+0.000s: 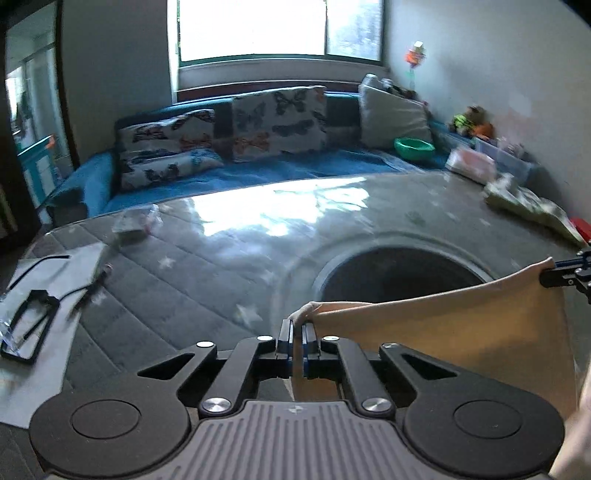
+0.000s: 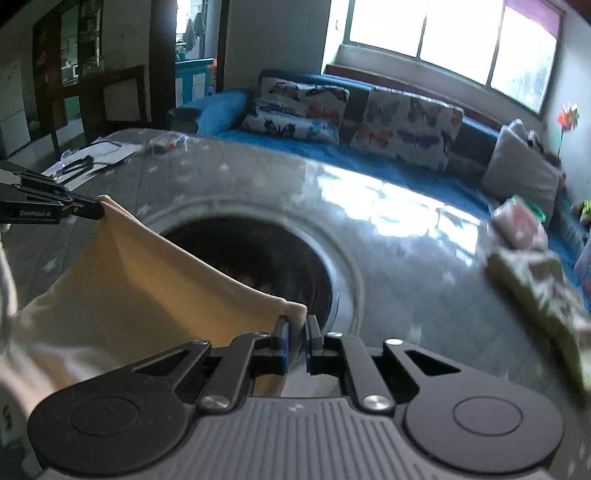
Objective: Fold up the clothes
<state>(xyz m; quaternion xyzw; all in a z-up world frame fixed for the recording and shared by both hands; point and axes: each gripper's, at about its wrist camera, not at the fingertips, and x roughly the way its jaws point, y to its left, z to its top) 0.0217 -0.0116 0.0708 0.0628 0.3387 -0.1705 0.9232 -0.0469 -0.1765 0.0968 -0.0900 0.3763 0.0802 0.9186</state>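
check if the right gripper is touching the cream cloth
Touching. In the right wrist view the right gripper is shut on a corner of the cream cloth.

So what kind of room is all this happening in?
Most likely a home living room: a blue sofa with butterfly-print cushions under a wide window, and a table with a quilted grey cover.

Peach cloth lower part hidden behind gripper body; folded green garment blurred, cut by edge.

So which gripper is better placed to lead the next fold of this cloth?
Neither, clearly. The left gripper and right gripper each pinch a top corner of the peach cloth, stretched between them above the grey table. Probably both together.
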